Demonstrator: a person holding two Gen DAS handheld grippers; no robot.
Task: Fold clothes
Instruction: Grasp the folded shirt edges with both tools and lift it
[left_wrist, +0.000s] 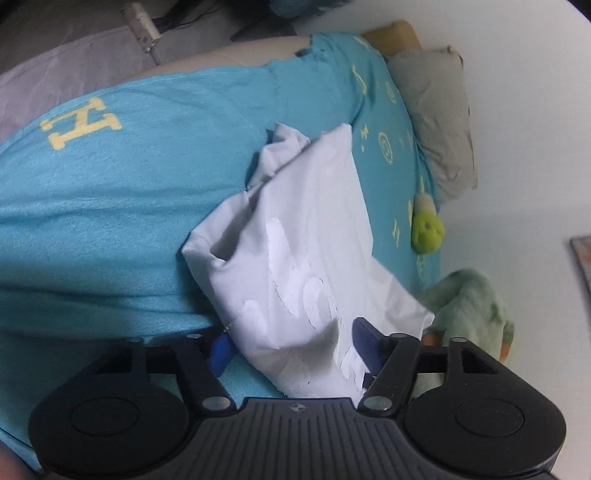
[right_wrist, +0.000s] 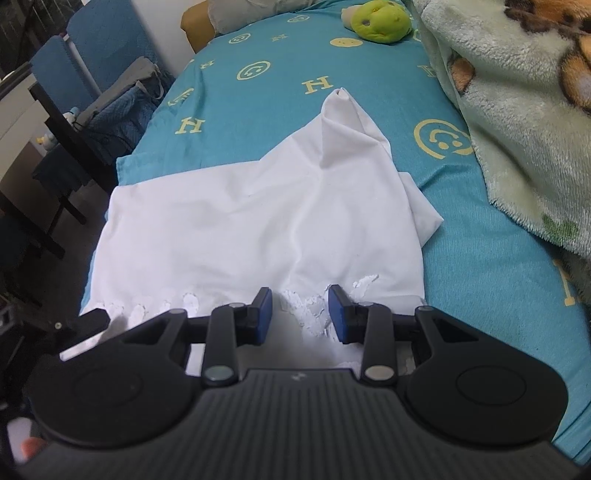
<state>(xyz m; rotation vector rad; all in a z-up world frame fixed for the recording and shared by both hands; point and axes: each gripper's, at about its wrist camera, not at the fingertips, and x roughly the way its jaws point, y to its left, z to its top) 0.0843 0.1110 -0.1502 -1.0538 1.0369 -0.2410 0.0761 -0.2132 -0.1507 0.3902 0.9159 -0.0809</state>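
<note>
Teal bed (right_wrist: 369, 184) under white shirt (right_wrist: 258, 221), sleeve peak pointing away. Right tongs (right_wrist: 300, 314) spread, hovering over printed near hem. Left tongs (left_wrist: 291, 343) spread, shirt (left_wrist: 295, 240) draped between, grip not confirmed. Long axis runs straight ahead of right tongs.

Bed with turquoise sheet (right_wrist: 280, 110) (yellow H and smiley print) carries white garment (right_wrist: 258, 221), green plush toy (right_wrist: 380, 16), fleece blanket (right_wrist: 517, 110), grey pillow (left_wrist: 439, 122).
</note>
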